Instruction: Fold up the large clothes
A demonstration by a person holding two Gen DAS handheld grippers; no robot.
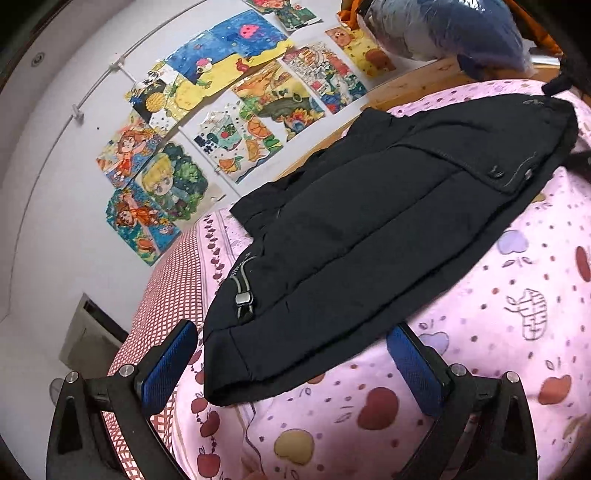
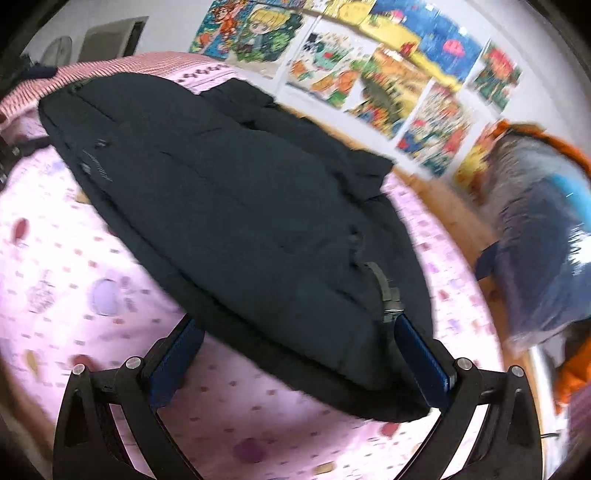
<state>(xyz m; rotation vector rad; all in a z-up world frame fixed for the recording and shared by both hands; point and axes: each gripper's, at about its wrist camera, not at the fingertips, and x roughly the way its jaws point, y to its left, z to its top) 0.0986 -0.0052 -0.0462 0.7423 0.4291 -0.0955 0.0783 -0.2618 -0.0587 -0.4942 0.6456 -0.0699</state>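
A large black padded jacket point(image 1: 369, 229) lies folded lengthwise on a pink fruit-print bedsheet point(image 1: 498, 332). My left gripper point(image 1: 291, 354) is open, its blue pads point(image 1: 170, 362) wide apart at one end of the jacket, just above the hem with a grey cord toggle point(image 1: 243, 299). In the right wrist view the same jacket point(image 2: 236, 221) stretches away across the sheet point(image 2: 74, 277). My right gripper point(image 2: 295, 354) is open, its fingers straddling the jacket's near end beside a cord toggle point(image 2: 388, 291). That view is motion-blurred.
Colourful drawings point(image 1: 221, 110) cover the white wall behind the bed. A wooden bed frame point(image 1: 417, 81) runs along the wall. A plastic-wrapped blue and grey bundle point(image 1: 443, 29) sits at the bed's far end, also in the right wrist view point(image 2: 539, 240). A red checked sheet border point(image 1: 166, 266) marks the bed's edge.
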